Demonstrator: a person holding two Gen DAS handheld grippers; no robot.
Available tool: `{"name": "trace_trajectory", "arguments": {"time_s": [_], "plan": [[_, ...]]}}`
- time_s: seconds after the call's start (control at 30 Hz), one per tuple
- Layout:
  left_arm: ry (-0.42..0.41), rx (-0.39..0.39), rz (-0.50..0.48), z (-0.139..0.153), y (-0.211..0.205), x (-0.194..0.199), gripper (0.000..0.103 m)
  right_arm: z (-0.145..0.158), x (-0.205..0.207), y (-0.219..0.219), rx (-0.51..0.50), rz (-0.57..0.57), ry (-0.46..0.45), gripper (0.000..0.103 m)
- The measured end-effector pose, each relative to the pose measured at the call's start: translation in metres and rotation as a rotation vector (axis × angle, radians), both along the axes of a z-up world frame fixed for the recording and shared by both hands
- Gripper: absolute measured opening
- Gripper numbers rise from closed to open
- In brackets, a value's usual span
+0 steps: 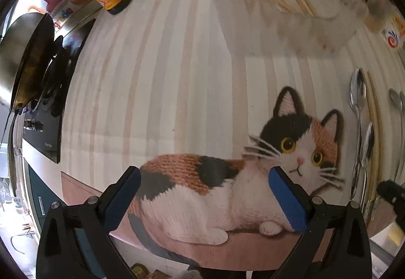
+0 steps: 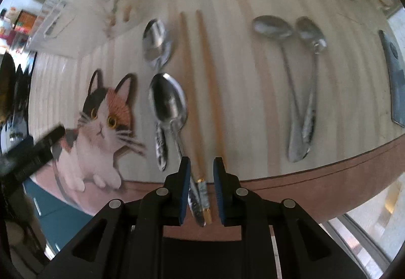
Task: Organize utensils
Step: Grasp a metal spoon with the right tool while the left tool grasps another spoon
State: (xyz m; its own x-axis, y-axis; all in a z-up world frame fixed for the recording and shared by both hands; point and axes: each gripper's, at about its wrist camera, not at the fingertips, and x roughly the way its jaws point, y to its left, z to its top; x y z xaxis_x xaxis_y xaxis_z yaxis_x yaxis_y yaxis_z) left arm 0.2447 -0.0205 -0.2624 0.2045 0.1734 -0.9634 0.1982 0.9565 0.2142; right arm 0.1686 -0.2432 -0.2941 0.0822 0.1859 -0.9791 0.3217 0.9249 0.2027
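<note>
Right tool (image 2: 201,190) narrowly parted over chopstick (image 2: 206,81) ends at worktop (image 2: 253,102) near edge, nothing gripped, poised for pickup; left tool (image 1: 205,193) wide, empty above cat mat (image 1: 253,170); spoons (image 2: 168,104) alongside.

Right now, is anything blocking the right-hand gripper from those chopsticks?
Nothing visible does. The right gripper hangs open right over the handle end of one chopstick; a spoon's handle lies close alongside and could get pinched too.
</note>
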Motion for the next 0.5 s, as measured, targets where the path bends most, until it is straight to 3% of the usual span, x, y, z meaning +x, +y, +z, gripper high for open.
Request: {"name": "trace_trajectory", "arguments": {"time_s": [0.33,0.5], "plan": [[0.016,0.001,-0.007,-0.005,-0.003,-0.005,0.103,0.001,0.004,0.032,0.015,0.119,-0.019,0.02],[0.027,0.002,-0.001,-0.007,-0.002,-0.007,0.103,-0.006,0.014,0.042,-0.112,0.176,-0.026,0.02]]}}
